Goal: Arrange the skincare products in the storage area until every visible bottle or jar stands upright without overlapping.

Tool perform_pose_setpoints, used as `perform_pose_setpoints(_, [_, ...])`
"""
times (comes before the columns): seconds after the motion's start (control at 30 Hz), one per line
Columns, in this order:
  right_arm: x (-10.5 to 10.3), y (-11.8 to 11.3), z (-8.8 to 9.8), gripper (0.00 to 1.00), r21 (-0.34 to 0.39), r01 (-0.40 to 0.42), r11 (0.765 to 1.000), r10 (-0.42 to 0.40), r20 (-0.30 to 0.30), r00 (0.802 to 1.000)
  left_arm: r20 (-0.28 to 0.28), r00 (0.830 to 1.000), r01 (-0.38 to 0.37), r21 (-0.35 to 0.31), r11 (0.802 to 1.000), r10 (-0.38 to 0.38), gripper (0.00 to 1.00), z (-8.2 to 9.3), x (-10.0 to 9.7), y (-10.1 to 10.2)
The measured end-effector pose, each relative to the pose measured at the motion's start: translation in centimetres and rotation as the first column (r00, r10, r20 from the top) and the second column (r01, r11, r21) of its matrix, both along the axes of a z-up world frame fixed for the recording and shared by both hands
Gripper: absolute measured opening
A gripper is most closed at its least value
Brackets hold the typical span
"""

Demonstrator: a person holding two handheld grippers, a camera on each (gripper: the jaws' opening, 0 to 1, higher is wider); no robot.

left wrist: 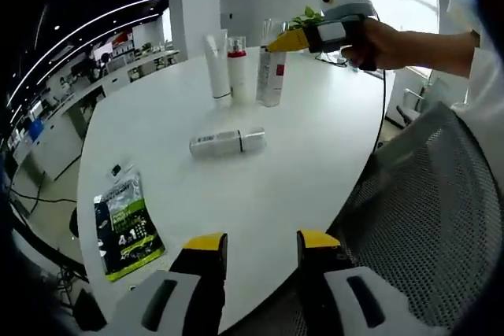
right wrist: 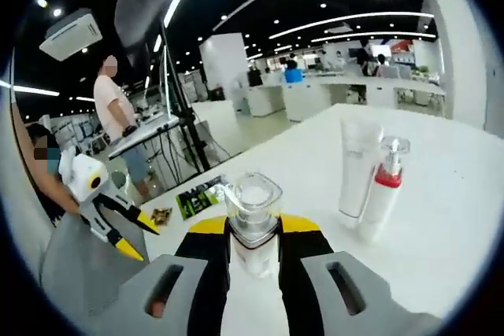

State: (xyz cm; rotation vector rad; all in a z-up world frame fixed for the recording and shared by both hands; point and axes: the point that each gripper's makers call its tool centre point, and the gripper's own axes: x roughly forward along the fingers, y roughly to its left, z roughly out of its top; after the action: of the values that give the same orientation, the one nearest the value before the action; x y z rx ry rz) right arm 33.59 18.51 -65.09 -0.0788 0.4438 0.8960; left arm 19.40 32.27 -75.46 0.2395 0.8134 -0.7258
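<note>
White tabletop (left wrist: 315, 139) spreads under my left gripper (left wrist: 256, 243), its yellow-tipped jaws parted and holding nothing. My right gripper (right wrist: 253, 230) clamps a clear-capped bottle (right wrist: 253, 210), standing upright at the far edge beside a white tube (left wrist: 218, 64) and a red-collared pump bottle (left wrist: 237, 64). One white bottle (left wrist: 226, 142) lies on its side mid-table. A green packet (left wrist: 126, 224) rests near the table's edge.

"4 in 1" can be read in white on the green-and-black sachet (left wrist: 127, 227), which lies on the worktop (left wrist: 315, 139) ahead and to the left of the left gripper (left wrist: 258, 243). Print on the lying bottle (left wrist: 224, 143) is too small to be read.
</note>
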Motion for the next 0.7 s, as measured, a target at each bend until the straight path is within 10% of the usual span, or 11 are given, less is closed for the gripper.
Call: perform_pose_setpoints(0.7, [6.7,1.0,-4.8,0.20,-0.166,0.008,0.986,-0.004,0.023,1.000,-0.074,0.997,0.016,0.011,1.000,-0.015,0.28,-1.9,-1.1,0.5])
